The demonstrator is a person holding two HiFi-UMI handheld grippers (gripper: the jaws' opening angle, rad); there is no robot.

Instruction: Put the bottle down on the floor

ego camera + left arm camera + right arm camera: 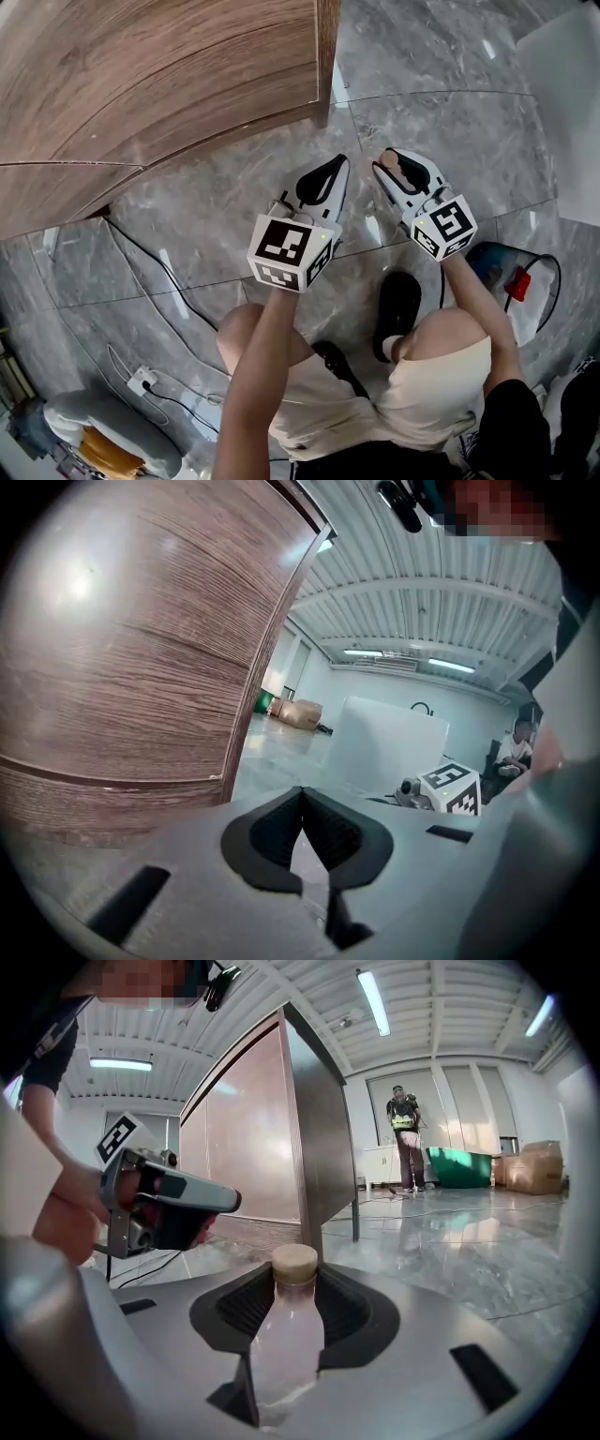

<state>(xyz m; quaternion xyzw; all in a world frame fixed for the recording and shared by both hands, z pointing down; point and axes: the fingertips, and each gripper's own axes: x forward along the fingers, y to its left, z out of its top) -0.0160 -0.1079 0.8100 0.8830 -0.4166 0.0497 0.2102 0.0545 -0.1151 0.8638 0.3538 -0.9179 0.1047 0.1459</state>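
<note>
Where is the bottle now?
Centre of the right gripper view, the bottle is clamped between the jaws of the right gripper. In the head view it is over the grey floor, beside the left gripper.

L tool jaws together (tips meet) | R tool clamped on bottle | both side by side
</note>
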